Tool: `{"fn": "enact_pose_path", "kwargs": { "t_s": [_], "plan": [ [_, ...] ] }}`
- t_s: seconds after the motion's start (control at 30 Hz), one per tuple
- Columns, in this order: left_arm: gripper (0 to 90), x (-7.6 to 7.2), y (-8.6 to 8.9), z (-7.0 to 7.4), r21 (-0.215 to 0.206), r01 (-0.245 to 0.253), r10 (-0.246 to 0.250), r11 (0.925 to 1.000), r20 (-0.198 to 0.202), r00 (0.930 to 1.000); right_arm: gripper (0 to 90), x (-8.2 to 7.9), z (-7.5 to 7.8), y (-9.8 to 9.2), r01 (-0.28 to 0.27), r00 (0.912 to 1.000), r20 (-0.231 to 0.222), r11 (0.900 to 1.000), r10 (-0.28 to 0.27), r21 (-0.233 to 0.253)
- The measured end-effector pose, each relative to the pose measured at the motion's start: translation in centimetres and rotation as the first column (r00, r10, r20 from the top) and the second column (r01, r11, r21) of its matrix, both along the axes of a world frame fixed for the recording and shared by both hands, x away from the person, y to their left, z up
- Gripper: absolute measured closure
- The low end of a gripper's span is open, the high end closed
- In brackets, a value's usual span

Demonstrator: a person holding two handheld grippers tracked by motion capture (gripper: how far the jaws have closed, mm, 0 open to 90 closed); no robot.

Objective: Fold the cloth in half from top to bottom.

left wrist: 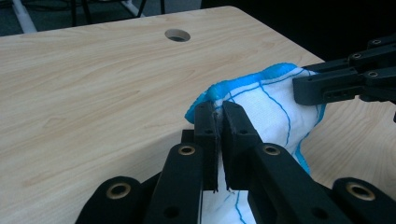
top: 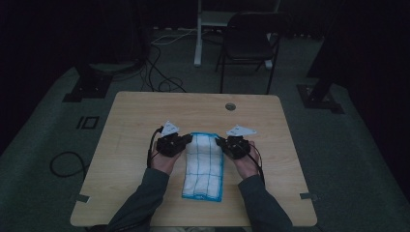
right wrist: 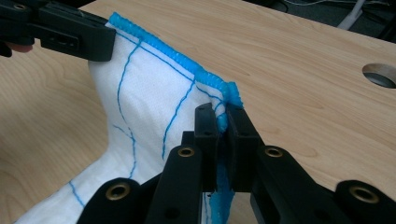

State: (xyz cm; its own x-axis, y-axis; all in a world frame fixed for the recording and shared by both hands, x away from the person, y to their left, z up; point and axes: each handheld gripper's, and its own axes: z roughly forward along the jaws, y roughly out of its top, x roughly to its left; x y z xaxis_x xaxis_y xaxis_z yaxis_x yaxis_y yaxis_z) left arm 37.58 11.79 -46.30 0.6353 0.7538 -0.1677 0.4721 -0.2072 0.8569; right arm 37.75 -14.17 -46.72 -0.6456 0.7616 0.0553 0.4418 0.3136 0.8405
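White cloth with blue grid lines and blue hem [top: 204, 165] lies folded long on the wooden worktop [top: 130, 121], roughly mid-width, running from near the front edge toward the centre. Left tongs [top: 187, 138] pinch the far left corner of the cloth, jaws closed tight on the hem; left gripper view shows the same clamp [left wrist: 218, 122] with fabric lifted off the wood. Right tongs [top: 220, 141] pinch the far right corner, jaws closed on the blue hem, confirmed in right gripper view [right wrist: 223, 122]. Far end of cloth is raised and stretched between the two tongs; near end rests flat.

Round cable hole [top: 230, 106] sits in the worktop near the back edge, right of centre, well apart from the cloth. Nothing else on the wood near the cloth. Beyond the back edge: dark chair [top: 249, 41] and a white desk leg [top: 197, 34] on the floor, loose cables [top: 159, 72] left of them. Another cable loop [top: 67, 164] on the floor off the left edge.
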Motion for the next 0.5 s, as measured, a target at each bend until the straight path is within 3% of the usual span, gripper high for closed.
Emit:
{"fn": "enact_pose_path", "kwargs": {
  "t_s": [0.5],
  "plan": [
    [86.2, -2.5, 0.3, -0.5, -0.042, 0.015, -0.015, 0.999, 0.006, 0.9999, 85.3, -2.4, -0.6, -0.3, -0.005, 1.0, -0.001, 0.999, 0.005, 0.036]
  ]
}}
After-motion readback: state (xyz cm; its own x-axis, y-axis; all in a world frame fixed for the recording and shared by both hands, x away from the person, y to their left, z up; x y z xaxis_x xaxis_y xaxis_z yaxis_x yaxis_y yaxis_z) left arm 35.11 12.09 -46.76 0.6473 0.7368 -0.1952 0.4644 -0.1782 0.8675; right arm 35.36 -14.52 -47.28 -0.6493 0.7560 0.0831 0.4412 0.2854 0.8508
